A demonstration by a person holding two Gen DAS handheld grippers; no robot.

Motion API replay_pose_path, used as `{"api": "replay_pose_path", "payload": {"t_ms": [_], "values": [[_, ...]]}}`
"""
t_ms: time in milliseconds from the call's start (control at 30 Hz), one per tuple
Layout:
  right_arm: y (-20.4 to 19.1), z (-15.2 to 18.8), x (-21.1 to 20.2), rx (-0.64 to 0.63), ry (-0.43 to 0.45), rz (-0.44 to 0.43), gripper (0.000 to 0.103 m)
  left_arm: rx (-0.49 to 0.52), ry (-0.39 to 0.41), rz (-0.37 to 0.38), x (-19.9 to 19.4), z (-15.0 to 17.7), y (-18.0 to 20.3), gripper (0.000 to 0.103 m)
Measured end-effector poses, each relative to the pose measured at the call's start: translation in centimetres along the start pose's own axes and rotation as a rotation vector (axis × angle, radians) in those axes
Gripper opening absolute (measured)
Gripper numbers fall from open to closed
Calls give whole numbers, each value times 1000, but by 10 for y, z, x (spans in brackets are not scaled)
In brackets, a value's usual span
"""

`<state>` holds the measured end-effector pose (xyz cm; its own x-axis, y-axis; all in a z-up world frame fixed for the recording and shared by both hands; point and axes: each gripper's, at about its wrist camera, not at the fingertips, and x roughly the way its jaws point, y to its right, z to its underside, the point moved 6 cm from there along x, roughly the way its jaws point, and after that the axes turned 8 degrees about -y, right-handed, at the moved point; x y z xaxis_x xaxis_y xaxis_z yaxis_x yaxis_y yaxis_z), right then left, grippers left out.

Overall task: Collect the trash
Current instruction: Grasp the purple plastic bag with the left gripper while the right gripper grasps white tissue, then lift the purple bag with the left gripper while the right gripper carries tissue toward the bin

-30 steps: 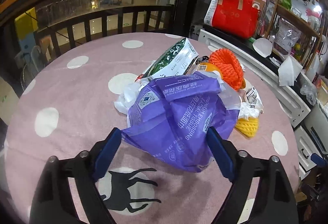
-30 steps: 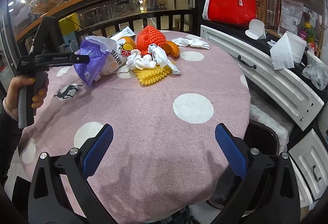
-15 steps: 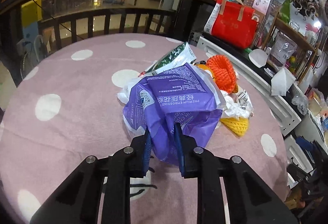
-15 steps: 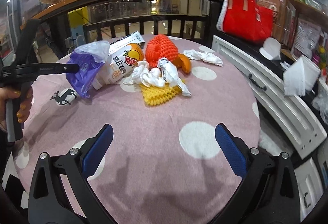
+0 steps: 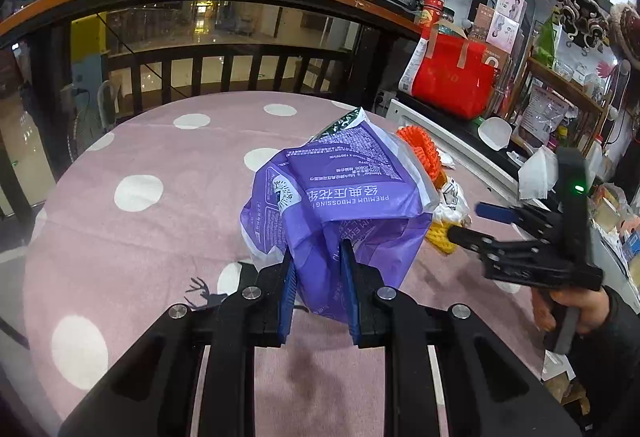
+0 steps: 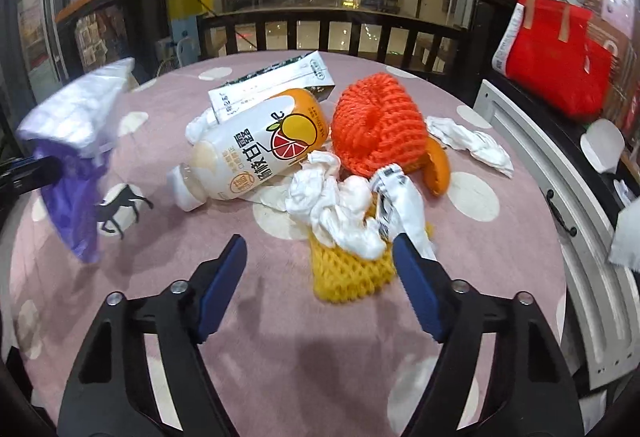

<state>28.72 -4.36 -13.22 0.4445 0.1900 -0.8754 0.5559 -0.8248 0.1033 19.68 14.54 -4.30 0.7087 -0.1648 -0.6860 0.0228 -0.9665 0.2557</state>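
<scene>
My left gripper (image 5: 318, 257) is shut on the lower part of a purple plastic bag (image 5: 340, 205) and holds it above the table. In the right wrist view the bag (image 6: 76, 165) hangs at the far left. The trash pile holds a white-and-orange drink bottle (image 6: 256, 153), a carton (image 6: 276, 85), an orange foam net (image 6: 376, 125), crumpled white paper (image 6: 340, 209) and a yellow foam net (image 6: 352, 273). My right gripper (image 6: 319, 243) is closing, its jaws on either side of the yellow net and paper, pads not pressing. The right gripper (image 5: 466, 221) also shows in the left wrist view.
A pink polka-dot cloth (image 5: 140, 237) covers the round table. A white tissue (image 6: 468, 141) and an orange peel (image 6: 438, 165) lie right of the pile. A white drawer cabinet (image 6: 560, 177) and a red bag (image 5: 452, 81) stand to the right, a dark railing (image 5: 224, 65) behind.
My left gripper closed on the purple bag and lifted it off the pile. My right gripper moved forward to the yellow net and its jaws narrowed.
</scene>
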Motion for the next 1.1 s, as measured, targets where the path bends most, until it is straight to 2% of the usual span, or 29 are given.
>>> {"api": "replay_pose_path", "payload": {"t_ms": [67,133,233,267,300,467,800,900,1100], "values": [[-3,-6,13,-38,-13,29,68,-10,-11,17,1,2,0,21],[-3,-10,24,-61,-21,83,60,-10,-21,16,5,4,1,21],[-1,-13,34,-67,-33,94,39,-9,-33,18,8,8,2,21],[0,-12,36,-62,-38,97,30,-8,-36,17,9,9,2,21],[2,-12,36,-49,-42,93,25,-5,-38,13,10,9,3,21],[3,-10,20,2,-16,31,22,35,-36,-26,10,16,10,21],[2,14,-53,61,71,-87,22,85,-36,33,3,23,40,21],[10,28,-78,90,111,-73,22,96,-43,67,3,24,53,21],[43,69,-112,182,135,-32,22,159,-49,119,4,31,89,21]]}}
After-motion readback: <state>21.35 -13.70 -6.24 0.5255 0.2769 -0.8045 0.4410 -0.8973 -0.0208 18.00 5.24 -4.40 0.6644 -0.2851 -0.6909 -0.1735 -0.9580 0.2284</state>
